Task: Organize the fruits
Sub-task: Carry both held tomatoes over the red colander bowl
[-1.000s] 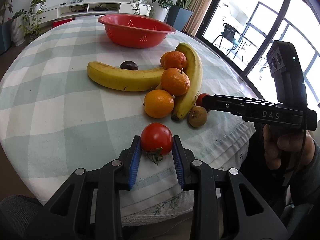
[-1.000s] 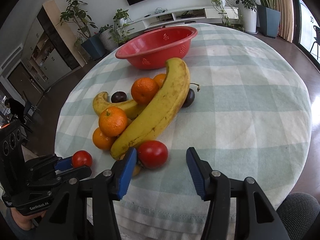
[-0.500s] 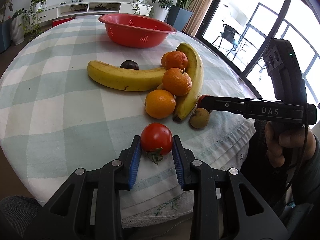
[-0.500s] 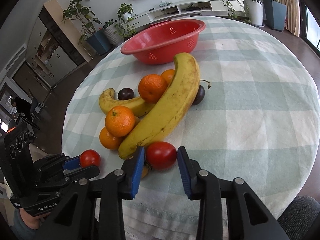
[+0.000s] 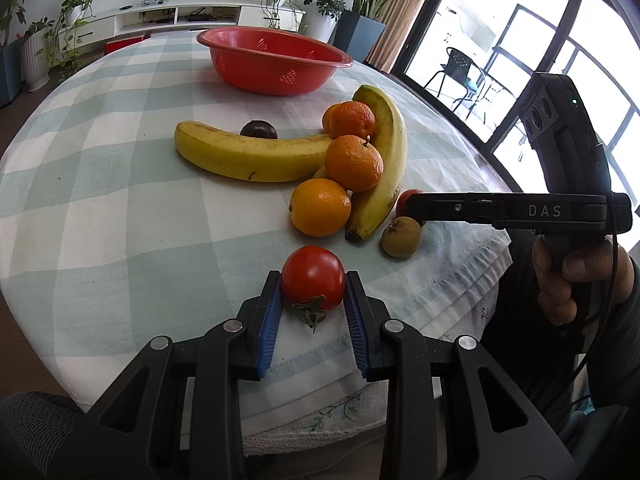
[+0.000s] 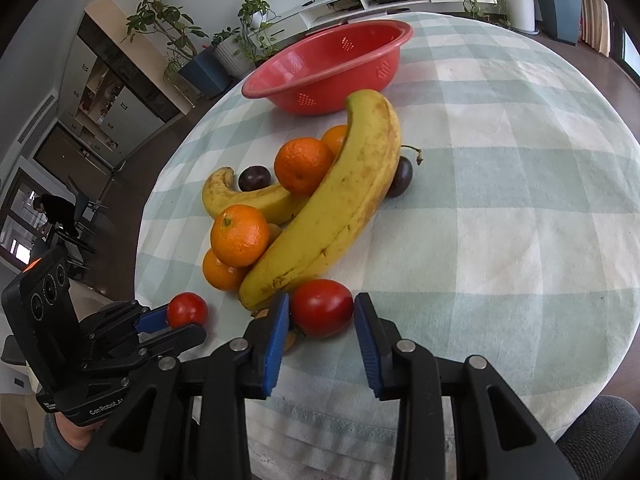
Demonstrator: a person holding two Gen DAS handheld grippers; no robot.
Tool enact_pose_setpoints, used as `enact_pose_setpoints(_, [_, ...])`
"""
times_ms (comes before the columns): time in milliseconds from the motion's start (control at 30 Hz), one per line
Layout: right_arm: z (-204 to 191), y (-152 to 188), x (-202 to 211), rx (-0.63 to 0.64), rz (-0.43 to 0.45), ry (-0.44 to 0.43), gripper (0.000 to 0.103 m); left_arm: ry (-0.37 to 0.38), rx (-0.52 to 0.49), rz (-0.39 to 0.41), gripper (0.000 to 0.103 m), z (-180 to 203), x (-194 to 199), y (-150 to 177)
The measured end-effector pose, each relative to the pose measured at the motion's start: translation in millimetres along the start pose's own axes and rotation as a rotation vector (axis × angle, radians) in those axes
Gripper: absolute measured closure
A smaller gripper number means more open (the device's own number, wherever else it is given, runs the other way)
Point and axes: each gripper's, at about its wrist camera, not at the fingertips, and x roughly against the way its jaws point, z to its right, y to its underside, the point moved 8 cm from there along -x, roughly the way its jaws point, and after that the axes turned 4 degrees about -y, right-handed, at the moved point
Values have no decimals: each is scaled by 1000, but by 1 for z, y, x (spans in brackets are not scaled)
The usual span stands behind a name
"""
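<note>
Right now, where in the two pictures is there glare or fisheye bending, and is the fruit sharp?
Left wrist view: the windows at the right are blown out white, the table edge bows, the tomato is sharp. Right wrist view: light is even, the cloth curves strongly toward the rim, the nearest tomato and the long banana are sharp.

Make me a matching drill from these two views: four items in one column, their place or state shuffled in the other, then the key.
1. left gripper
2. right gripper
3. red colander
4. small brown fruit

A. empty, at the table's far side
B. shut on the tomato with a green calyx
C. shut on the tomato at the long banana's tip
D. loose on the cloth by that gripper

Pairs: 1-B, 2-C, 3-A, 4-D
</note>
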Motion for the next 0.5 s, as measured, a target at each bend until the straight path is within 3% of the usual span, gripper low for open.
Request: enact_pose_setpoints(500, [12,-2,27,-45,105,6,68,6,15,26,74,-3,9,-6])
